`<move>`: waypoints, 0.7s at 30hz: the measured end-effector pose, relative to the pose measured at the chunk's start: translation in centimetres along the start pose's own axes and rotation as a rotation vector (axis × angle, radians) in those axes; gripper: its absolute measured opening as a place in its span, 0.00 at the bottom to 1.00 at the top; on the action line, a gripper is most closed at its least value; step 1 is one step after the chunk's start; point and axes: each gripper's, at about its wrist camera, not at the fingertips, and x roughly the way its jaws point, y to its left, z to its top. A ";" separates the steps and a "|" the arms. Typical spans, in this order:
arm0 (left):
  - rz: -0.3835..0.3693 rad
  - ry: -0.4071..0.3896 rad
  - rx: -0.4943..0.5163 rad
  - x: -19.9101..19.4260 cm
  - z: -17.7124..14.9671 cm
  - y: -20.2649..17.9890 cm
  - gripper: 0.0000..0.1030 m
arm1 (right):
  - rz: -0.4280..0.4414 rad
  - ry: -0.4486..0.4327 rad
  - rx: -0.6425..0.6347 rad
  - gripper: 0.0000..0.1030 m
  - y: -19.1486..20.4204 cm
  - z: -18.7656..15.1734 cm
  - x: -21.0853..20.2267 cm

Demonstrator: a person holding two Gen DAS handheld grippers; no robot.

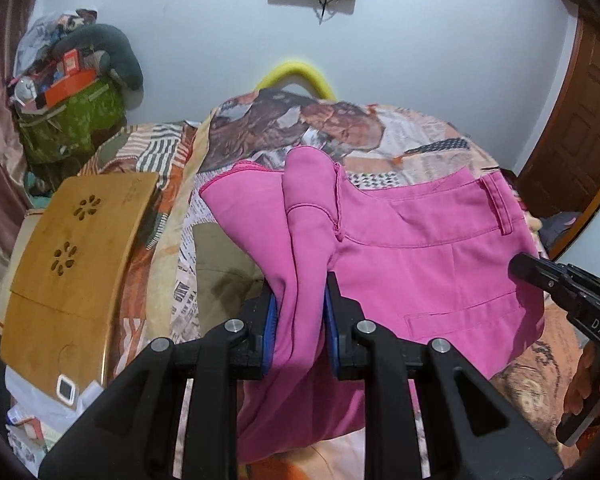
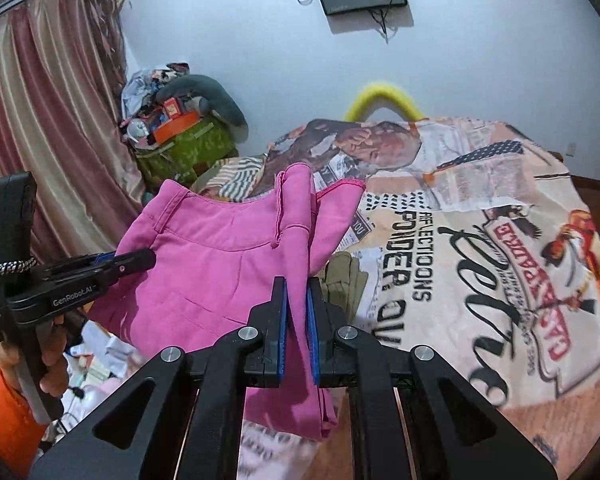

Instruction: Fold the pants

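On my left is the wooden tray (image 1: 76, 240), lying on the near-left part of the bed (image 2: 480, 280), and I want the cloth kept clear of it. My left tongs (image 1: 299, 316) are pinching a bunched fold of the pink pants (image 1: 420, 248), the blue pads (image 1: 269, 328) pressed into the fabric from both sides. The rest of the pants spread to the right, waistband and belt loop on the far right, a pocket seam below it. They look partly lifted off the printed bedspread, not lying flat.

My right tongs (image 2: 297, 328) are nearly pressed together on a thinner fold of the same pants; in the left view they show only at the right edge, beside the cloth.

I judge this the carrying part of a fold: both pinches bring one edge across. To do it well I should keep both hands level with each other so the edge stays straight, keep the cloth taut between them without tugging it out of the thinner right pinch, and set it down on bare bedspread with seams lined up before letting go.
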 end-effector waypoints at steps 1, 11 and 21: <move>0.005 0.007 0.005 1.1 -0.2 0.4 0.20 | -0.003 0.007 0.004 0.08 -0.1 -0.1 1.0; 0.068 0.129 0.067 12.4 -2.5 2.4 0.21 | -0.052 0.153 -0.011 0.07 -2.4 -2.6 10.8; 0.172 0.104 0.137 12.8 -4.6 4.5 0.63 | -0.066 0.188 0.048 0.24 -4.0 -3.6 10.4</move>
